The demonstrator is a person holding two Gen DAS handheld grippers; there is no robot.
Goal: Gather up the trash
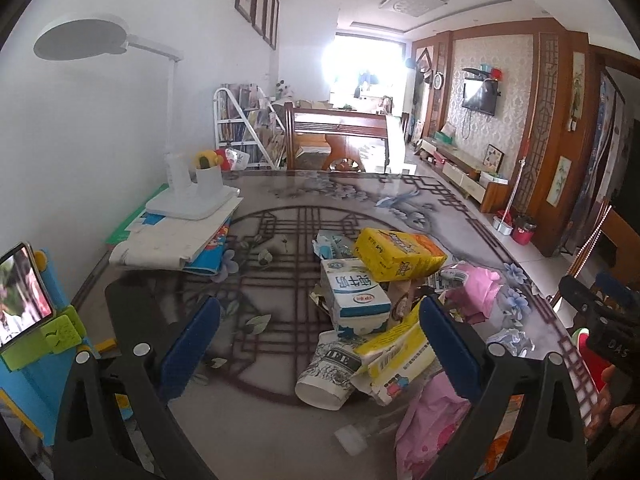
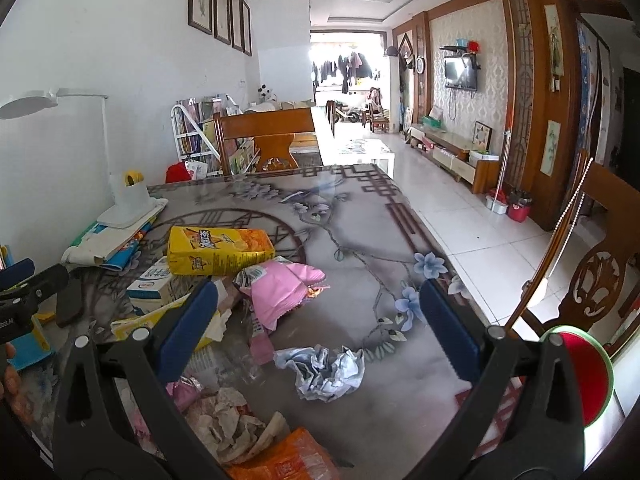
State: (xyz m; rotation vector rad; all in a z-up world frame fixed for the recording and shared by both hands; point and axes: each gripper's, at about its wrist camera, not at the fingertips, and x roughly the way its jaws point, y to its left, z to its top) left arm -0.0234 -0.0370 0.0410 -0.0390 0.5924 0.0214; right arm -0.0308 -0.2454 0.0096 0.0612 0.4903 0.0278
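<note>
On the patterned table (image 2: 360, 216), messy trash heap mid-table, yellow snack box (image 2: 220, 251) on top of milk carton (image 1: 354, 294), pink wrapper (image 2: 280, 288) beside, crumpled paper (image 2: 326, 372) apart, left gripper (image 1: 320, 344) and right gripper (image 2: 320, 332) both wide open, holding nothing

Phone screen (image 1: 22, 300) and orange wrapper (image 2: 280, 460) edge-cropped.
</note>
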